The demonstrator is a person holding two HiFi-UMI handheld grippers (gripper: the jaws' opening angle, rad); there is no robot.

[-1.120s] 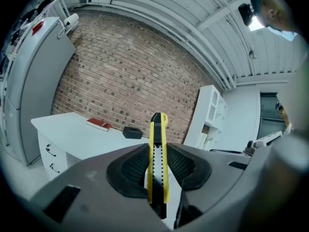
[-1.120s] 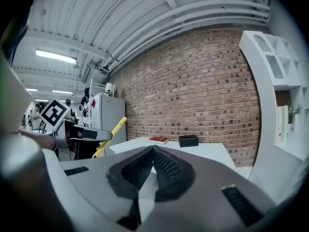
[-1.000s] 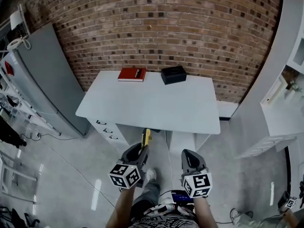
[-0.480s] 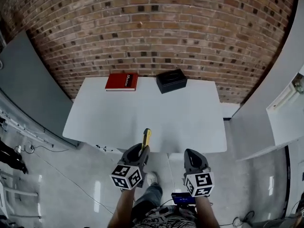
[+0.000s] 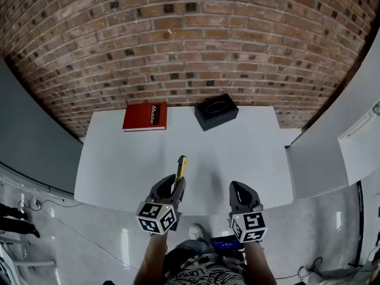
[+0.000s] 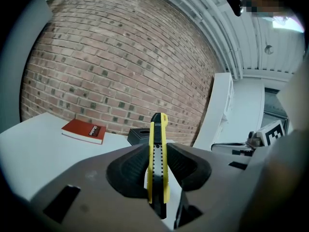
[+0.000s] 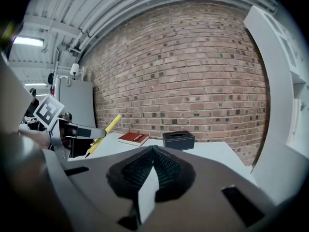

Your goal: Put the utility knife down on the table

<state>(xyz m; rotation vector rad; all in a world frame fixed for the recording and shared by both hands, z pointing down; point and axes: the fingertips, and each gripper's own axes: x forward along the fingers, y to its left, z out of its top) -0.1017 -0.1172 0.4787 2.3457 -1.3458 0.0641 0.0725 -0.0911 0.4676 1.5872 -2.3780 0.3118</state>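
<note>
My left gripper point(image 5: 173, 186) is shut on a yellow and black utility knife point(image 5: 180, 170) that sticks forward over the near edge of the white table point(image 5: 136, 165). In the left gripper view the utility knife point(image 6: 157, 153) stands upright between the two black pads, clamped tight by my left gripper point(image 6: 157, 164). My right gripper point(image 5: 240, 193) hovers beside it at the table's near edge, jaws pressed together with nothing between them. From the right gripper view, my right gripper point(image 7: 152, 167) is shut and the utility knife point(image 7: 104, 133) shows at the left, above the table.
A red book point(image 5: 145, 116) lies at the table's far left and a black tissue box point(image 5: 216, 111) at the far middle, both against the brick wall point(image 5: 190, 46). A grey cabinet point(image 5: 27, 129) stands left and a white unit point(image 5: 332, 153) right.
The view has moved forward to the table. Both grippers, earlier over the floor short of the table, now reach its near edge, the knife still in the left one.
</note>
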